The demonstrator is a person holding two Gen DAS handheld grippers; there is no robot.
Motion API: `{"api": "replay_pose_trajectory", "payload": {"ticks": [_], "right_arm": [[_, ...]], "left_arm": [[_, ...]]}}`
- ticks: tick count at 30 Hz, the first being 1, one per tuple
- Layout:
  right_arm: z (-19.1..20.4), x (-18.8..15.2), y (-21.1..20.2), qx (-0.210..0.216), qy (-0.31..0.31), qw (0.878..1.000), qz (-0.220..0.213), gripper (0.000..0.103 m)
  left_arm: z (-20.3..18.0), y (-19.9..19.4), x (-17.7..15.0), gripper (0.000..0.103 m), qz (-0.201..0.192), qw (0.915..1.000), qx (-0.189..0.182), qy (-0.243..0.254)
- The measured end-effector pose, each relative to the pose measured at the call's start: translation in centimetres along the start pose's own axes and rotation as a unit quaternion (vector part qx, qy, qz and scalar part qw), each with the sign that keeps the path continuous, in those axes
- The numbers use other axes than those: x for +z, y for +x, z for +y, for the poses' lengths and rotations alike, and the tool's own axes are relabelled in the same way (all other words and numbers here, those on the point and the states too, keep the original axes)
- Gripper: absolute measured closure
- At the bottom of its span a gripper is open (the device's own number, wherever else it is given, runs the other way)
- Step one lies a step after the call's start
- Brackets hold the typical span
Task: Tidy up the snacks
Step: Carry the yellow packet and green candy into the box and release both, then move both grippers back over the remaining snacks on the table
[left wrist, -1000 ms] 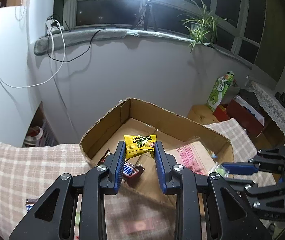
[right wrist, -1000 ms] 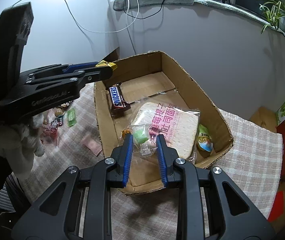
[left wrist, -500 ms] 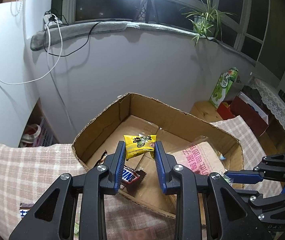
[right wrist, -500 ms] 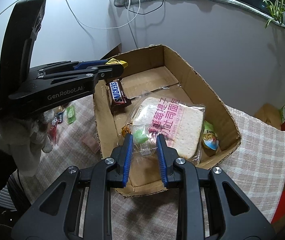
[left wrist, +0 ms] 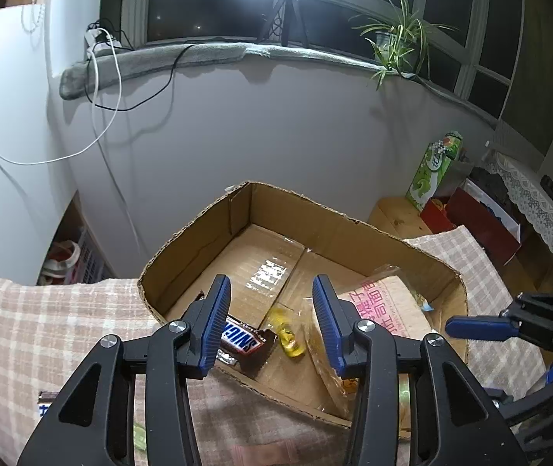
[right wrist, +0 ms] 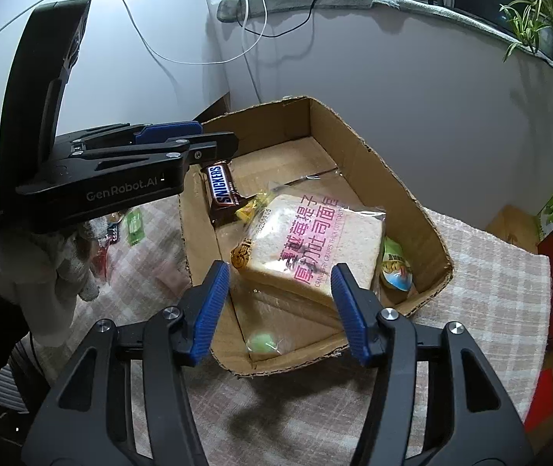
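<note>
A shallow, open-topped cardboard box (right wrist: 404, 190) with rough, torn-looking edges sits on a soft cloth checked in pale pink and cream (right wrist: 486, 283). The box floor is plain brown corrugated board with a shiny strip of clear tape (left wrist: 272, 272) along its seam.

Inside the box lie several snacks. A brown, glossy Snickers bar (right wrist: 222, 190) rests near the left wall. Just beside it is a small yellow packet (right wrist: 251, 207), blurred in the left wrist view. A thick square slice of toast in a clear crinkly bag with pink lettering (right wrist: 315, 244) takes up the middle. A small green and blue pouch (right wrist: 394, 268) is wedged between the toast and the right wall. A round green sweet in a clear wrapper (right wrist: 262, 343) lies on the box floor near the front edge.

The left gripper (left wrist: 272, 322) is black with ribbed blue pads. Its jaws are spread wide and hold nothing. It hovers over the box's near-left corner, with the Snickers bar and the yellow packet (left wrist: 290, 336) below, between the two fingers.

The right gripper (right wrist: 280, 306) is the same build, also spread wide and empty. It hangs above the front of the box. The green sweet lies below the gap between its fingers, apart from both, and the toast is just beyond the tips.

More small wrapped snacks (right wrist: 134, 225) lie on the cloth left of the box.
</note>
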State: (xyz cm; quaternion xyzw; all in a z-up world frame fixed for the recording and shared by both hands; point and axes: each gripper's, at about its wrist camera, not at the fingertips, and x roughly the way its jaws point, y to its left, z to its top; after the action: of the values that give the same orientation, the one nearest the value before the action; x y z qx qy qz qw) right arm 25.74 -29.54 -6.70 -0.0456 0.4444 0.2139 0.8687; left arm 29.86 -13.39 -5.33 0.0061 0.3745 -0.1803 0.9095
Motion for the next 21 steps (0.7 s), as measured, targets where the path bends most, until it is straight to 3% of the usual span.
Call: {"api": "replay_pose_trajectory", "payload": {"ticks": [12, 21], "right_arm": [[1.7, -0.4, -1.9, -0.006, -0.009, 1.000, -0.005, 0.046], [4.4, -1.1, -4.0, -0.001, -0.020, 1.000, -0.013, 0.045]], "left_arm": [[-0.1, -2.3, -0.3, 0.059, -0.012, 0.9999, -0.002, -0.004], [0.8, -6.7, -0.9, 0.059, -0.037, 0.9992, 0.000, -0.015]]}}
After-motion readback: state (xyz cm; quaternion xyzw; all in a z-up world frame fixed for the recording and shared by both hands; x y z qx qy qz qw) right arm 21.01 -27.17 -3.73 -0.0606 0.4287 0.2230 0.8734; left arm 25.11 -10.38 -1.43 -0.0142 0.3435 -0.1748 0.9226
